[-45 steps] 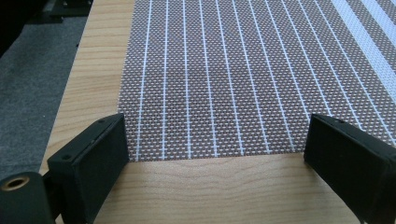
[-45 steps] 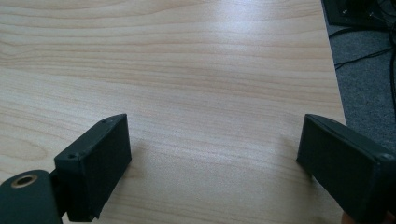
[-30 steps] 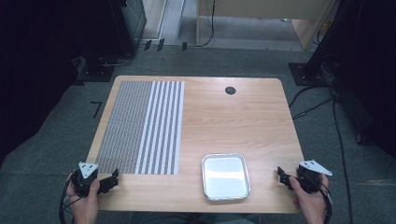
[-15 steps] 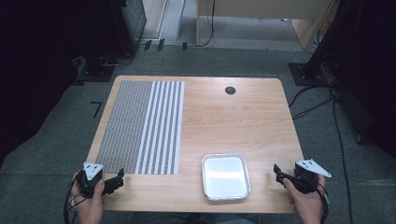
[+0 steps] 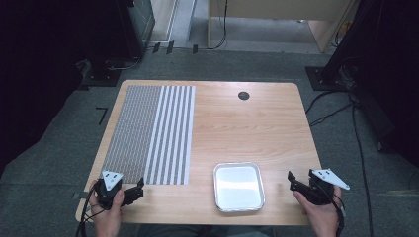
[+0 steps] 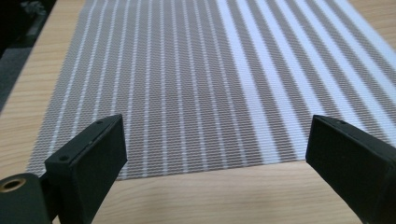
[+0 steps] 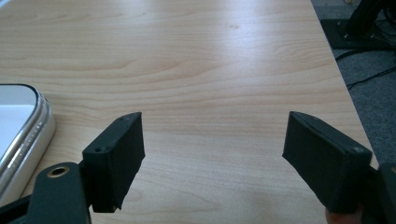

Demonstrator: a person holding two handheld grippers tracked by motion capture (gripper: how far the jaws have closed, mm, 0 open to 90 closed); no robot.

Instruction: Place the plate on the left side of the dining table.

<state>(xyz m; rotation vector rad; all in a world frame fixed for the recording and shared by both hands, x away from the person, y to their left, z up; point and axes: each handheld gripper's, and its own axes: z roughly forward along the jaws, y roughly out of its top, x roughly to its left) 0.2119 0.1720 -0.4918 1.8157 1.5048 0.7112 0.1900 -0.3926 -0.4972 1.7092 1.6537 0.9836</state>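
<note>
A grey-and-white striped mat (image 5: 150, 133) lies flat on the left half of the wooden table (image 5: 247, 126). A shallow silver tray (image 5: 238, 186) sits near the front edge, right of centre, with nothing in it. My left gripper (image 5: 137, 188) is held at the front left corner, open, just short of the mat's near edge (image 6: 196, 93). My right gripper (image 5: 292, 180) is at the front right, open over bare wood, with the tray's rim (image 7: 28, 128) to its left. Nothing sits between either pair of jaws.
A small black round grommet (image 5: 243, 96) is set in the table near the back edge. Grey carpet surrounds the table, with cables (image 5: 346, 113) and black stand bases at the right and back left.
Both hands have edged inward and forward over the table's front edge. The left gripper has come closer to the mat's near edge. The mat and tray stay put.
</note>
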